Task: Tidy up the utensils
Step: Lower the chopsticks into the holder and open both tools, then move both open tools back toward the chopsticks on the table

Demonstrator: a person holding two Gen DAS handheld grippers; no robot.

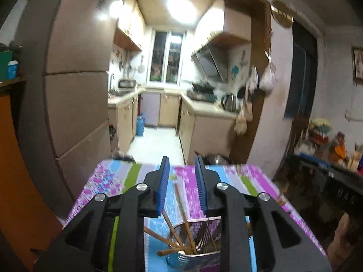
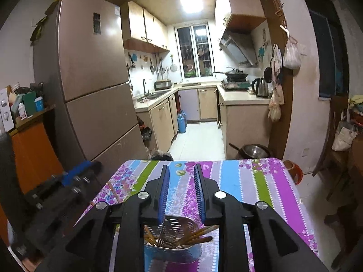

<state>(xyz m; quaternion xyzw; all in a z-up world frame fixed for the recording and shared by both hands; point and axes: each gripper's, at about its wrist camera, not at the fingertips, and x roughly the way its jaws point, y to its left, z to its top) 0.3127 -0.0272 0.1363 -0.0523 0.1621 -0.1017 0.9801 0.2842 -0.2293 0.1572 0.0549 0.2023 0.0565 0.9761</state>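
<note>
1. A table with a striped floral cloth (image 2: 267,181) is seen from both wrist cameras; its far edge faces the kitchen doorway, and the fridge (image 2: 90,68) stands off its left side.
2. The metal utensil holder (image 2: 172,252) stands near the table's near edge, just below both grippers; in the left view the same holder (image 1: 199,258) shows a perforated wall.
3. Wooden chopsticks (image 1: 172,238) are already gathered in the holder, leaning in several directions — one long stick (image 1: 181,206) rises up between the left jaws without being pressed by them.
4. The left gripper (image 1: 181,170) is held with its jaws narrowly apart, with nothing gripped.
5. The right gripper (image 2: 181,174) is likewise narrowly apart and empty, with only cloth seen between its blue pads (image 2: 163,195).
6. At the table's left edge something thin and wooden-looking (image 2: 112,191) lies on the cloth — possibly a stray chopstick, though this cannot be told for sure.
7. The task is judged to be largely done: most utensils sit in the holder, and only that possible stray piece and some tidying would be left.
</note>
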